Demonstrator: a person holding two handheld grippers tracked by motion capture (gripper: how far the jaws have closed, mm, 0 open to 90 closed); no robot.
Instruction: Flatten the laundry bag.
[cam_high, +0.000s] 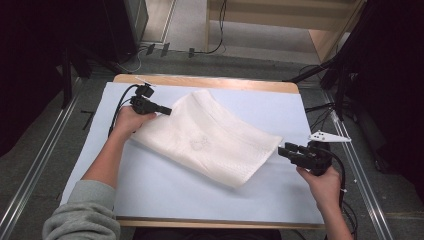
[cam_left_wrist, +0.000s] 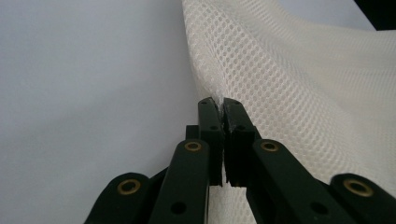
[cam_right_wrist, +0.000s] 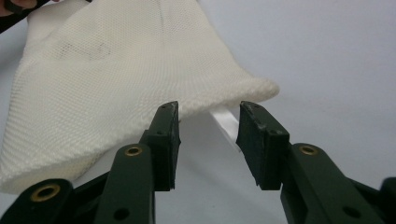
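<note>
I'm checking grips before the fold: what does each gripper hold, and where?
The left gripper pinches the white mesh cloth at its edge. The right gripper stands open near the opposite corner, holding nothing.

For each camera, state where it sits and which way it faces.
High view: above the person's side, looking forward and down on the table; both forearms, left gripper and right gripper show.
Left gripper view: rides that gripper, looking along jaws shut on the white mesh cloth.
Right gripper view: rides that gripper, its open jaws facing the cloth's corner.
All three share the cloth.
</note>
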